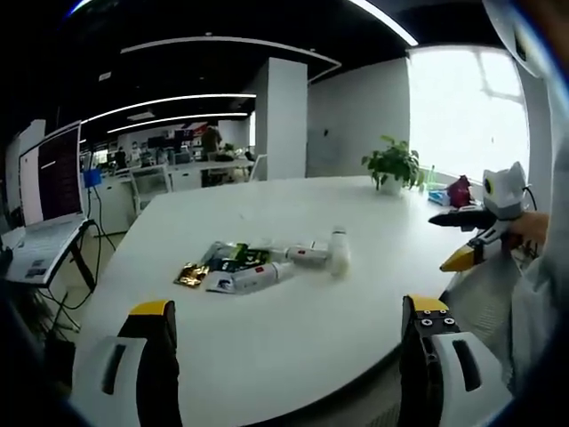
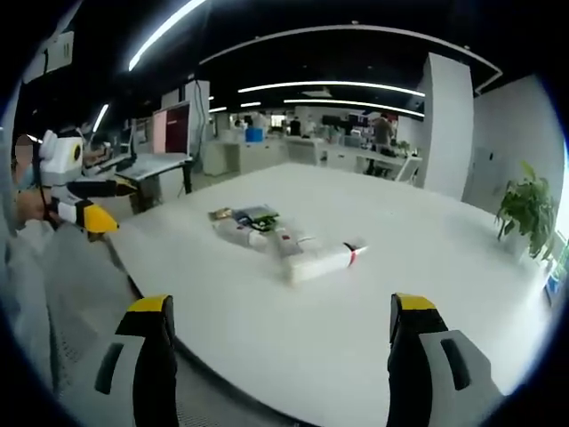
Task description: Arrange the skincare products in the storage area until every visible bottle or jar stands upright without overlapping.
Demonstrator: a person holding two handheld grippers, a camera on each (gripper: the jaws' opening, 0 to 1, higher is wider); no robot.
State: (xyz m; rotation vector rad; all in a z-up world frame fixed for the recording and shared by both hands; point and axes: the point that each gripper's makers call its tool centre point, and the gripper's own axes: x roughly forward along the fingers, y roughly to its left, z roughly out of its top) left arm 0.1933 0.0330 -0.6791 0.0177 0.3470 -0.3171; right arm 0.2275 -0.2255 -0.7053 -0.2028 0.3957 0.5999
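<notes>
Both grippers, left gripper (image 1: 289, 342) and right gripper (image 2: 280, 342), wide apart, holding nothing. Skincare products (image 1: 267, 262) heaped mid-worktop (image 1: 293, 320), lying flat. Probably light, slick plastic; white bottle (image 2: 320, 261) best gripped across its body.

Both grippers (image 1: 289, 325) (image 2: 280, 320) apparently wide apart, empty

Each hand-held gripper (image 1: 289, 356) has black, yellow-tipped jaws in white housings.
</notes>
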